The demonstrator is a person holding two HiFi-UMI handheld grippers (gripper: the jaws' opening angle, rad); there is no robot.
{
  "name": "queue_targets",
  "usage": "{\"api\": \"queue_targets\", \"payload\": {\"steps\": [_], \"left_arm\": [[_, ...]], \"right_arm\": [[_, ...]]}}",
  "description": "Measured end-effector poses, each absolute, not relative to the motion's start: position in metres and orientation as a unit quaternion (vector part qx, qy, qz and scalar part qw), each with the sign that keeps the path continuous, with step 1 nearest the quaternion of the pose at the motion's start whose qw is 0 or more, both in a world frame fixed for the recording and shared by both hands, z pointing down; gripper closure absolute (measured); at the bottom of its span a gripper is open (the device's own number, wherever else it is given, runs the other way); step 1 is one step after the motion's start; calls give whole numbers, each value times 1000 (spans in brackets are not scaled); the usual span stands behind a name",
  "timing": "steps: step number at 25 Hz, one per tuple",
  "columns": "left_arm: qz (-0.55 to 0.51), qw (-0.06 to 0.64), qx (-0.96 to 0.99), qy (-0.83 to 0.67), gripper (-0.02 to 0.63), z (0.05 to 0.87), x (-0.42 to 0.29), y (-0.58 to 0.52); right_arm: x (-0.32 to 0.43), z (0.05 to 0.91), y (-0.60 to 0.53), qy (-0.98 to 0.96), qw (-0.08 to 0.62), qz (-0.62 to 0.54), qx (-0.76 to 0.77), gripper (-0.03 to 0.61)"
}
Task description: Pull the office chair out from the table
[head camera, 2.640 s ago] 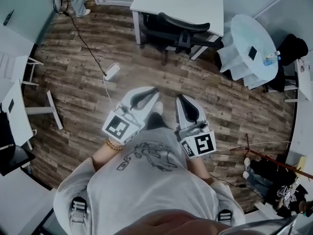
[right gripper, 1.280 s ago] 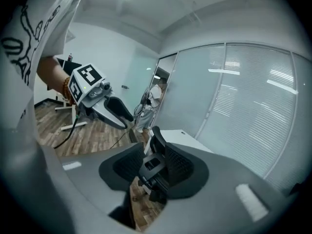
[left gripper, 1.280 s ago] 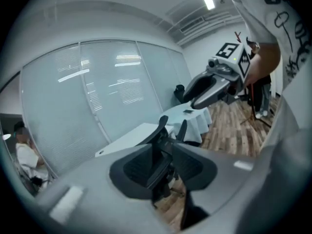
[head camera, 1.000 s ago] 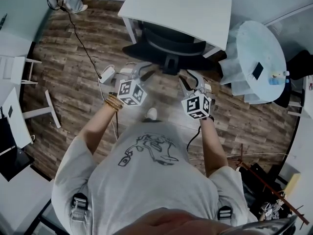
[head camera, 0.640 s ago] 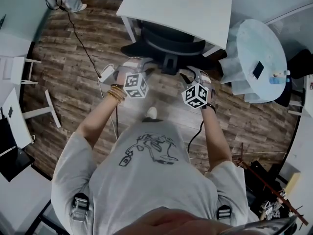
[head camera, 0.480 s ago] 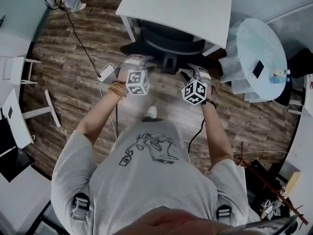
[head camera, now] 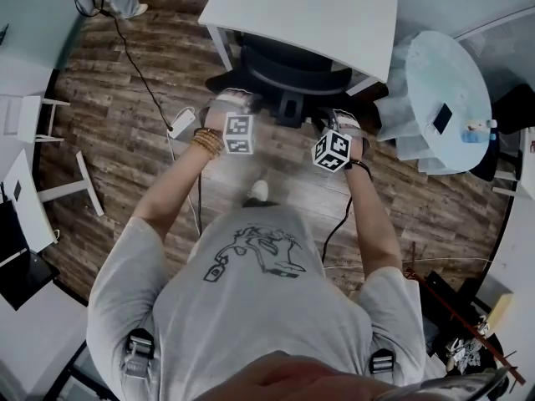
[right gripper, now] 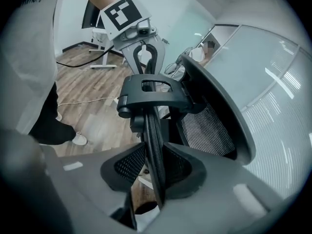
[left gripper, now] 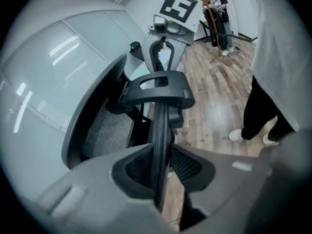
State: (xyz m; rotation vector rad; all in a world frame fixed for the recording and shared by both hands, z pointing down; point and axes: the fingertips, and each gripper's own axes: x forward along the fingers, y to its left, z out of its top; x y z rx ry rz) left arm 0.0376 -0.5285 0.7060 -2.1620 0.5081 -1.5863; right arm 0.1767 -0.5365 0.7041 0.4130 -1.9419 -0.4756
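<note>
Office chair still sits tucked under the white table, but your left gripper and right gripper have dropped to its backrest rim and their jaws are closing on it, so you can likely pull once both bite.

Cool, even light, soft shadows, fisheye-bent dark corners, glare streaks on the glass wall, and the left gripper blurred close up.
</note>
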Motion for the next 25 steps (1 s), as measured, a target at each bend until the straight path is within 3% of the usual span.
{"api": "queue_targets", "payload": {"steps": [25], "left_arm": [[-591, 170, -766, 190, 508, 710, 2, -485]], "right_arm": [[142, 707, -475, -812, 525, -191, 167, 475]]}}
